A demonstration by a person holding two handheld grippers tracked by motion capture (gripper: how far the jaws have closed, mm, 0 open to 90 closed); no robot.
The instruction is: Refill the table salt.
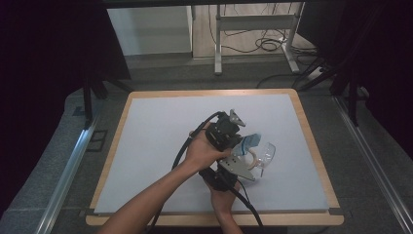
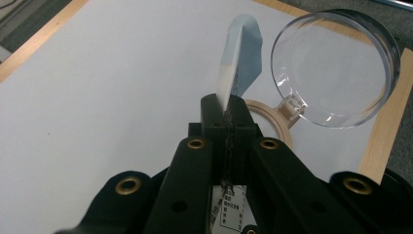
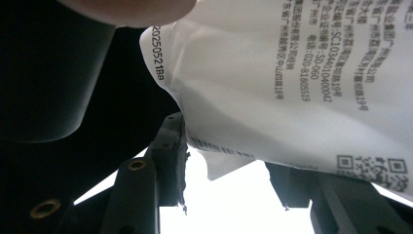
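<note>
A thin white and blue packet (image 2: 239,58) stands edge-on in my left gripper (image 2: 227,109), whose jaws are shut on its lower end. In the high view that packet (image 1: 251,141) sits just right of the left gripper (image 1: 238,138), over the middle of the table. Beside it are a clear round lid (image 2: 336,68) and a tan ring (image 2: 272,122), joined by a small hinge. The right gripper (image 1: 243,161) comes up from below, close to the ring (image 1: 252,162). Its jaws (image 3: 229,161) stand apart. The printed packet (image 3: 292,73) hangs over their tips and hides whether they press on anything.
Both hands work on a white board (image 1: 156,141) with a wooden rim (image 1: 311,141). Black cables trail from both grippers toward the near edge. A metal frame (image 1: 253,29) and floor cables stand beyond the far edge, with dark curtains at both sides.
</note>
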